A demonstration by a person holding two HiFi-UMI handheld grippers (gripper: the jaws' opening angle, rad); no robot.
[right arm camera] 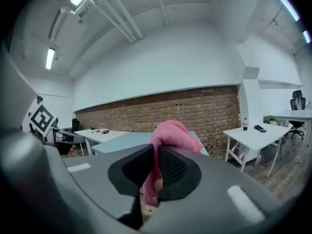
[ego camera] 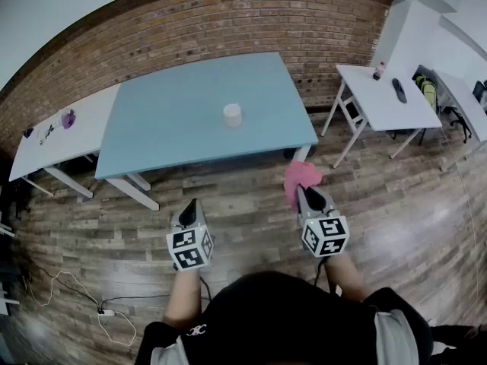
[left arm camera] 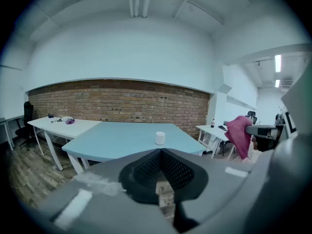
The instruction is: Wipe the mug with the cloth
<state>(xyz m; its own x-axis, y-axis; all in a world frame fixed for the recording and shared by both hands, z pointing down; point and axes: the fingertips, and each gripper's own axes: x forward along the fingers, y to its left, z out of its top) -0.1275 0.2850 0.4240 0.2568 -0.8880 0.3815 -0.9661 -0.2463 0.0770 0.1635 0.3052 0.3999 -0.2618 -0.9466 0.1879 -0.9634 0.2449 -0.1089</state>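
My left gripper [ego camera: 190, 204] has its jaws pressed together with nothing between them, and I hold it over the wood floor [ego camera: 243, 204], short of the blue table [ego camera: 167, 135]. My right gripper [right arm camera: 157, 165] is pinching the pink cloth [right arm camera: 171, 133]. The fabric bunches up above the pads and a fold hangs down between them. From the head view the cloth sits just off the table's near right corner and is not touching the table. The white mug [ego camera: 232, 115] stands upright near the middle of the blue table, well apart from both grippers. A white table [ego camera: 84, 124] to the left carries a few small things, one purplish, though I can't make out what they are.
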